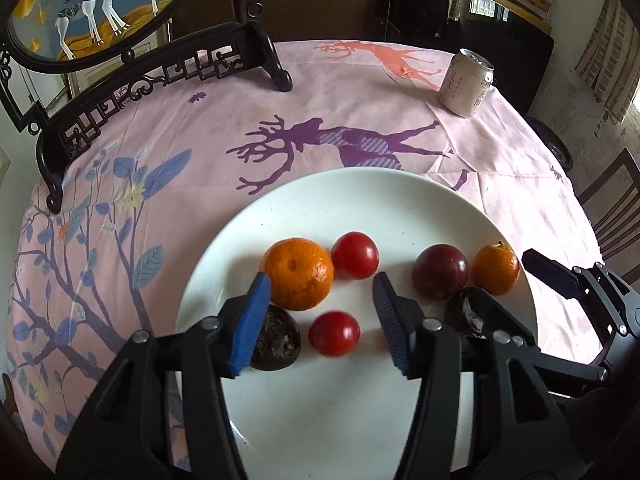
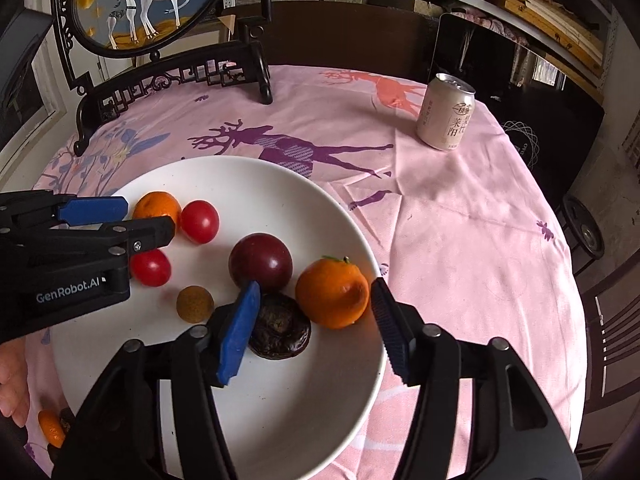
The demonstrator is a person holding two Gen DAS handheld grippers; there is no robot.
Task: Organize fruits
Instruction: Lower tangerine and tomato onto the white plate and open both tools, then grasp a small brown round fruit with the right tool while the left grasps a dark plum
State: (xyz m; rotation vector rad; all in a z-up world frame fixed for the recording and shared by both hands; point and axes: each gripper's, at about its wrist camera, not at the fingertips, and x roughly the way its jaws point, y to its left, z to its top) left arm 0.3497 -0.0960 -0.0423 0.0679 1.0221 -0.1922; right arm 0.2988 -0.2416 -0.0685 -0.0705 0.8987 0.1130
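Two tomatoes [image 1: 355, 255] between hand-held gripper [image 1: 320, 304] fingers

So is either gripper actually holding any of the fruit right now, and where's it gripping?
Nothing is held. The left gripper and the right gripper both stand open above the plate, fruit loose below them.

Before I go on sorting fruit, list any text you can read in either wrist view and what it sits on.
"GenRobot.AI": white lettering on the black body of the left gripper, seen in the right wrist view.
"亲阳": large brown characters on the pale pink aluminium drink can; I am not sure of this reading.
Round logo and small print on the same can: too small to read.
No text on the white round plate or the fruit.
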